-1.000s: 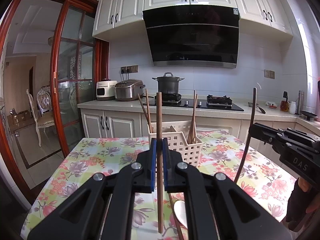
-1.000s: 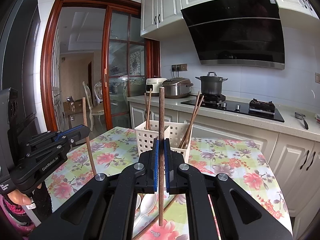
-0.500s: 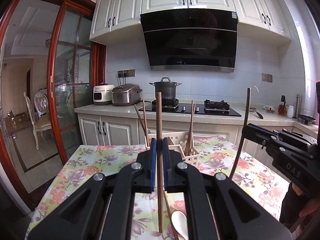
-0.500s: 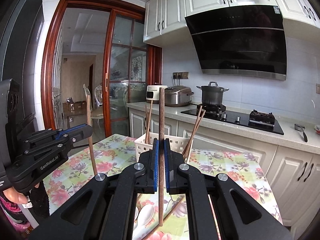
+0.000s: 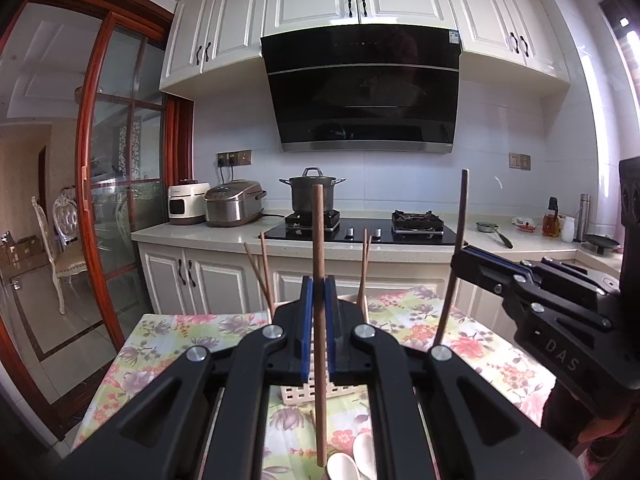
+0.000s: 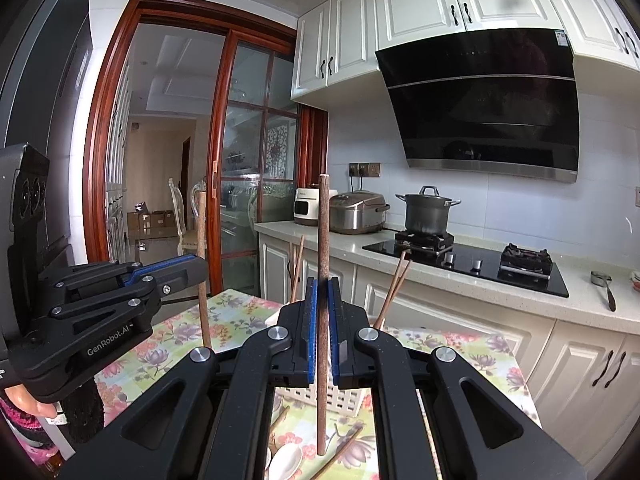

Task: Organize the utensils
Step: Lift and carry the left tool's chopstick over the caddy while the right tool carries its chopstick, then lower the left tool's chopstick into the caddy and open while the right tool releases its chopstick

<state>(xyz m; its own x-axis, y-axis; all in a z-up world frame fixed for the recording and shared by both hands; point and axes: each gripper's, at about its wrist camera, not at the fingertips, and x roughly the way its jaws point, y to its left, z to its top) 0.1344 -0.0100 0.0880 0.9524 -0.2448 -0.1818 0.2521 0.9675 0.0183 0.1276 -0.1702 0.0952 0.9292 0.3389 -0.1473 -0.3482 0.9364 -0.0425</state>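
Wooden chopstick [image 5: 319, 240] clamped upright in left gripper [image 5: 319, 316]; second chopstick [image 6: 322, 240] clamped likewise in right gripper [image 6: 322, 320]. Both pairs of pads closed tight on the shafts, no gap visible. Held vertical, probably for tip-first insertion into white basket [image 6: 344, 398] (slotted wall, standing on floral bench [image 5: 180, 332]). Basket directly beyond and below both grippers, already containing upright chopsticks [image 6: 394, 288]. White spoons [image 5: 352, 464] and loose chopsticks [image 6: 336, 456] lying on bench just in front of basket, not yet sorted.
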